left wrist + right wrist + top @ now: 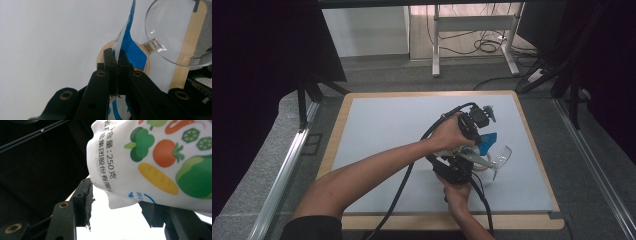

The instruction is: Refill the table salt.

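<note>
A white and blue pouch [486, 142] printed with vegetables [160, 157] is held up over the right part of the grey mat [382, 130]. My left gripper [117, 56] is shut on the pouch's thin top edge [126, 32]; in the high view the left gripper [476, 131] reaches in from the left, above the pouch. My right gripper [464, 162] comes from below. Its jaws [117, 200] stand on either side of the pouch's lower end, and the pads press on it. A clear plastic cup [502, 156] [172, 30] lies just beyond the pouch.
A roll of tape [483, 165] [103, 51] lies flat on the mat under the pouch. The mat covers a wooden board [532, 145] whose right edge is close to the cup. Both grippers' cables [402, 185] trail toward the near edge. Table legs and loose cables [482, 45] stand on the floor behind.
</note>
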`<state>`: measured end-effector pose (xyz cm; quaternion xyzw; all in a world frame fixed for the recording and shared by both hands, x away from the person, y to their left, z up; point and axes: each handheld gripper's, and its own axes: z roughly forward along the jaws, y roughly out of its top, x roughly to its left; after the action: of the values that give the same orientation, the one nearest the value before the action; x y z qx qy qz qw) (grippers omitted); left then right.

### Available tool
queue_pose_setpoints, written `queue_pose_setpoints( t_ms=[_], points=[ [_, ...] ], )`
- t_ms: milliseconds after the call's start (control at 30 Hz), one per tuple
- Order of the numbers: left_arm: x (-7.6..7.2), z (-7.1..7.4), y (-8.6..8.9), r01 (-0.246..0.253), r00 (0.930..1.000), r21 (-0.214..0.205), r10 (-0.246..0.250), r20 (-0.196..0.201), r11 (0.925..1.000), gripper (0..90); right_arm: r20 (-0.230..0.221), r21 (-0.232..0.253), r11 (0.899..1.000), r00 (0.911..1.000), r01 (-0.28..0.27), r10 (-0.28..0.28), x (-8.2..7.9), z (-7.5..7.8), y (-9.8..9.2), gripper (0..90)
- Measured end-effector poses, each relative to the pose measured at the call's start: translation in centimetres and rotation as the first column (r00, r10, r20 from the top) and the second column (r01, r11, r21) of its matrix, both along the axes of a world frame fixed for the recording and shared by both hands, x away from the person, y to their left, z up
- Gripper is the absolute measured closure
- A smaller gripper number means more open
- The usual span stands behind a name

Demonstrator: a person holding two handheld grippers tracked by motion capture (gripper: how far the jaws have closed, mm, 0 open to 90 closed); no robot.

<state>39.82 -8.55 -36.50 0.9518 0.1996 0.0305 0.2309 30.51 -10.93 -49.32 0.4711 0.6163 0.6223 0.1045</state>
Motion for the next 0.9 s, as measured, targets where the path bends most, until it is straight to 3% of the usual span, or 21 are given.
queue_pose_setpoints(
  t_ms=[900],
  points=[
    [0.14,-0.43,-0.14,0.004,1.0000,0.005,-0.004,-0.009,1.0000,90.0,0.012,0.003,1.000,0.9999,0.006,-0.006,0.02,0.01,-0.08,48.4]
  ],
)
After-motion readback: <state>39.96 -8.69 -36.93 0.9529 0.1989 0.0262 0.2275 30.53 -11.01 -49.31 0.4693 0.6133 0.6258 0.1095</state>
